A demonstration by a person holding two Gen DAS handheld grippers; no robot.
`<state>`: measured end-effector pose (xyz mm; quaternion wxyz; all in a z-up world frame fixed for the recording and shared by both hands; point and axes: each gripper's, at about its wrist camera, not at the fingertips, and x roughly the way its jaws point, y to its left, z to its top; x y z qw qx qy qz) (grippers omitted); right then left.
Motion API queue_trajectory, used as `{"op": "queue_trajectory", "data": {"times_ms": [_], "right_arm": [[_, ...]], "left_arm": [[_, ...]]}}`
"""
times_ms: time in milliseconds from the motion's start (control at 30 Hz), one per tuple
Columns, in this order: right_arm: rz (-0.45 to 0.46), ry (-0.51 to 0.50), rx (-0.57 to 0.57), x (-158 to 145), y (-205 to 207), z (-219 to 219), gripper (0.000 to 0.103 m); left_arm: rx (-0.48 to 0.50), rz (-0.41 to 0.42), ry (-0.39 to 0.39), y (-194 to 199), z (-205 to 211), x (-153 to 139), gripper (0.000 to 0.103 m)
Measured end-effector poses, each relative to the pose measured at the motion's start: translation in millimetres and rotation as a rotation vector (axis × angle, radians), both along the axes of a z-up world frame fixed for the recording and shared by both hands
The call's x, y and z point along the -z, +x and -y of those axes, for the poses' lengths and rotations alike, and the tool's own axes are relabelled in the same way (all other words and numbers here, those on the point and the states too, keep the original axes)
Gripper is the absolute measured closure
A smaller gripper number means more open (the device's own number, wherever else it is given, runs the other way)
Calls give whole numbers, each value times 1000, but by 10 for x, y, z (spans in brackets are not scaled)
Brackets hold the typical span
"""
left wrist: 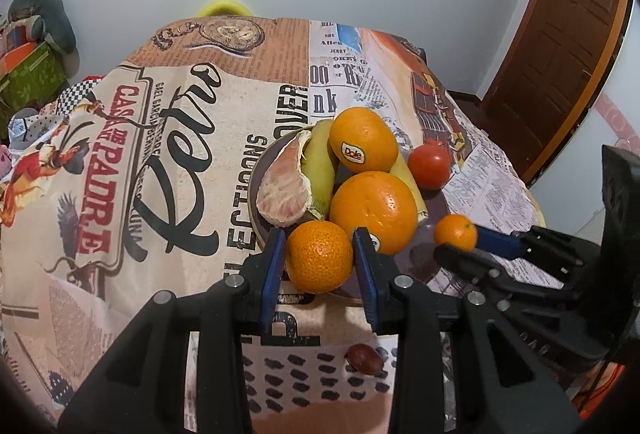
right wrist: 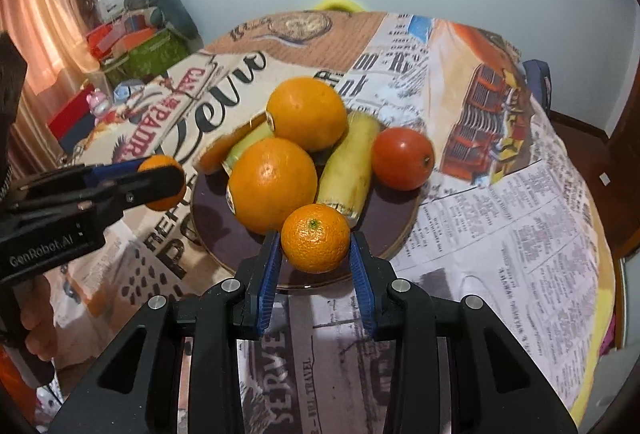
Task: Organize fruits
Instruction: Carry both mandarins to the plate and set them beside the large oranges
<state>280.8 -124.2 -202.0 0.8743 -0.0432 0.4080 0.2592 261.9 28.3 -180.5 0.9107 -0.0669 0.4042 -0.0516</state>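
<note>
The left gripper [left wrist: 320,258] has its blue pads pinched against a mandarin [left wrist: 319,256], holding it at the near rim of the dark plate [left wrist: 256,190], just in front of the pile. From this side the plate already carries two big oranges [left wrist: 373,212], bananas [left wrist: 318,170], a peeled pomelo segment [left wrist: 284,190] and a tomato [left wrist: 429,165] at the far edge; a small dark fruit [left wrist: 364,359] lies alone on the printed tablecloth [left wrist: 160,154] below the gripper, apparently not gathered yet. Seen from the other side, the right gripper [right wrist: 316,254] likewise clamps a small mandarin [right wrist: 315,238] over the plate's near edge [right wrist: 404,230], just beside the banana [right wrist: 348,170] and the nearer orange [right wrist: 272,184]. By my reckoning the sorting is well along: most fruit is stacked, both held mandarins need only setting down, and the stray piece remains.
</note>
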Motion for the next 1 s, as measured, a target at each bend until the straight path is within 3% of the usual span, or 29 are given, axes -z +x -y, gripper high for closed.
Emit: {"op": "queue_trajectory", "data": {"times_ms": [500,600,700,1000], "right_arm": [[-42,-13,-3,207,137,-65,71],[-43,-9,-2,211,135,-61,71],[-48,-14,-2,206,140,-67,71],[-18,-15,7,45,9,-19,64]], "left_arm": [[15,-53,-8,189,6,237,69],[13,-69,-32,207,-16,263,64],[-4,-71,-29,197,-23,258,55],[-7,-39,-10,28,27,67,54]]}}
